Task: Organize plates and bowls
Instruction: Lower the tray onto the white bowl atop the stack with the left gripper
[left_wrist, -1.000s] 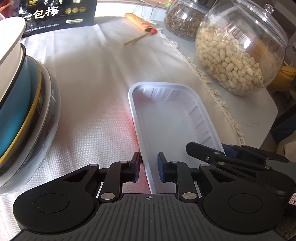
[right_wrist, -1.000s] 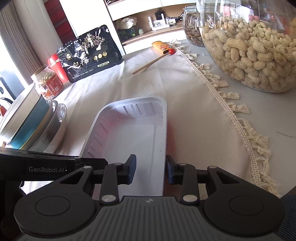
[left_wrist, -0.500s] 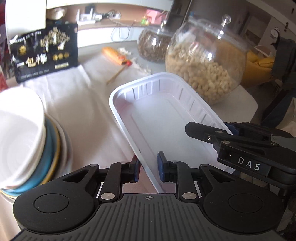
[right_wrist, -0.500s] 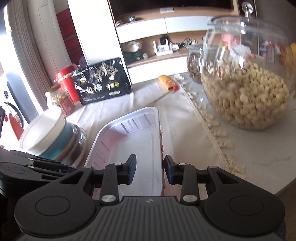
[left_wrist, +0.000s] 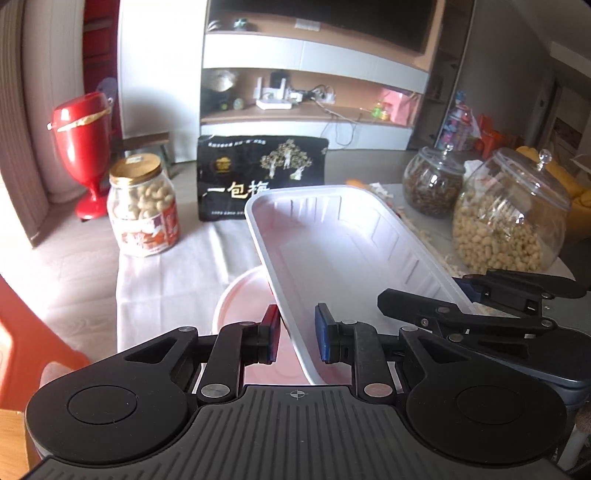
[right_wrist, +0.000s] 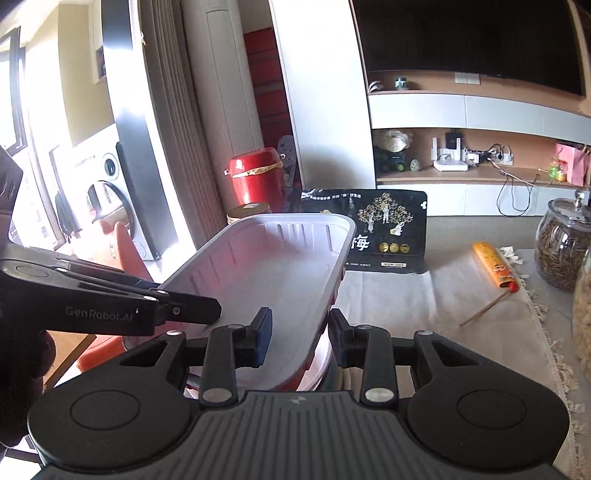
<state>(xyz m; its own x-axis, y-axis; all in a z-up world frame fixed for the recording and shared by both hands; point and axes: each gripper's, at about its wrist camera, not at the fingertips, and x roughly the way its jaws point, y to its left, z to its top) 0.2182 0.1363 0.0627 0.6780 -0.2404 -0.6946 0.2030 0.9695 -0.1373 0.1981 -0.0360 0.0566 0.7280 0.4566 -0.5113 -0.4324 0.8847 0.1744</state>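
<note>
A white rectangular plastic tray (left_wrist: 343, 254) hangs in the air, tilted, carried by both grippers. My left gripper (left_wrist: 297, 334) is shut on the tray's left long rim. My right gripper (right_wrist: 301, 338) is shut on the opposite long rim of the tray (right_wrist: 266, 273). Each gripper shows in the other's view: the right gripper (left_wrist: 461, 314) at the tray's right edge, the left gripper (right_wrist: 147, 306) at its left edge. Under the tray's near end sits a white bowl (left_wrist: 240, 306), the top of a stack of bowls (right_wrist: 317, 365) that is mostly hidden.
On the white tablecloth stand a cashew jar (left_wrist: 142, 206), a black snack bag (left_wrist: 258, 177), a glass seed jar (left_wrist: 432, 188) and a big peanut jar (left_wrist: 506, 229). An orange packet (right_wrist: 493, 264) and a thin stick (right_wrist: 484, 312) lie further right. An orange chair (left_wrist: 22, 350) is at the left.
Both grippers have lifted the tray off the tablecloth and carried it left, to above the stack of bowls. Both views have tilted up toward the shelves.
</note>
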